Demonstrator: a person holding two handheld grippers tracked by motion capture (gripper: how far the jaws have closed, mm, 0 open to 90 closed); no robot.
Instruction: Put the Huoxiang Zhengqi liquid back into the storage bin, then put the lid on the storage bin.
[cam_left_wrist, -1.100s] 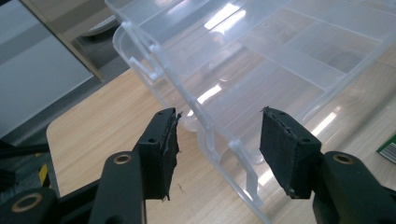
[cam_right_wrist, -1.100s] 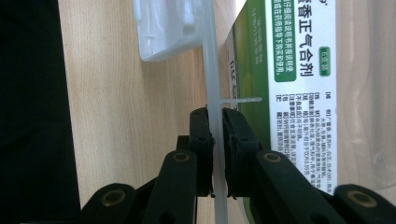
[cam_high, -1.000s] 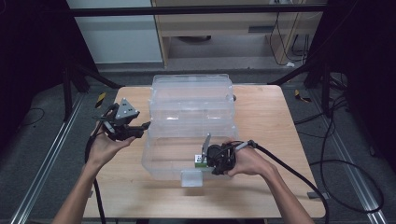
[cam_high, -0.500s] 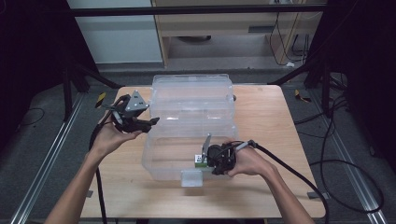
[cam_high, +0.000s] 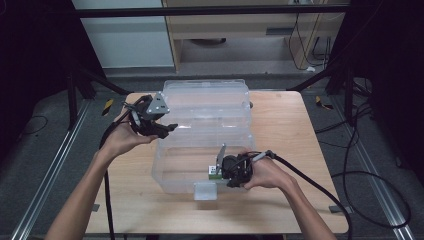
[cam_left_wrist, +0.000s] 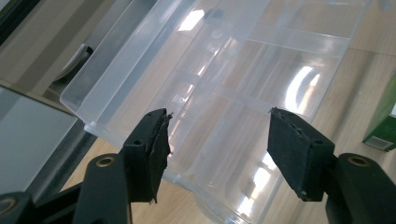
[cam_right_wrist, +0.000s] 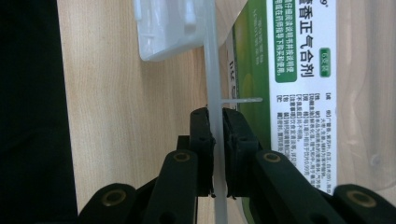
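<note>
A clear plastic storage box (cam_high: 172, 165) stands open in the middle of the table, its lid (cam_high: 207, 100) laid back behind it. Inside, by the front wall, lies a green and white carton (cam_high: 214, 172) (cam_right_wrist: 289, 70). My right gripper (cam_high: 222, 167) (cam_right_wrist: 218, 116) is shut on the box's thin front wall (cam_right_wrist: 208, 60), next to the latch (cam_high: 205, 191) (cam_right_wrist: 168, 28). My left gripper (cam_high: 167, 127) (cam_left_wrist: 217, 123) hovers at the lid's left edge. Its jaws have just been opening and hold nothing; the lid (cam_left_wrist: 224, 79) lies beyond them.
The wooden table (cam_high: 290, 130) has bare room right of the box and along the front edge. Cables trail from both grippers, the right one (cam_high: 320, 185) running off the table. Dark frame legs and floor rails surround the table.
My left gripper has moved right and up, closer to the lid, and its jaws stand wider. The right gripper and the box have kept still.
</note>
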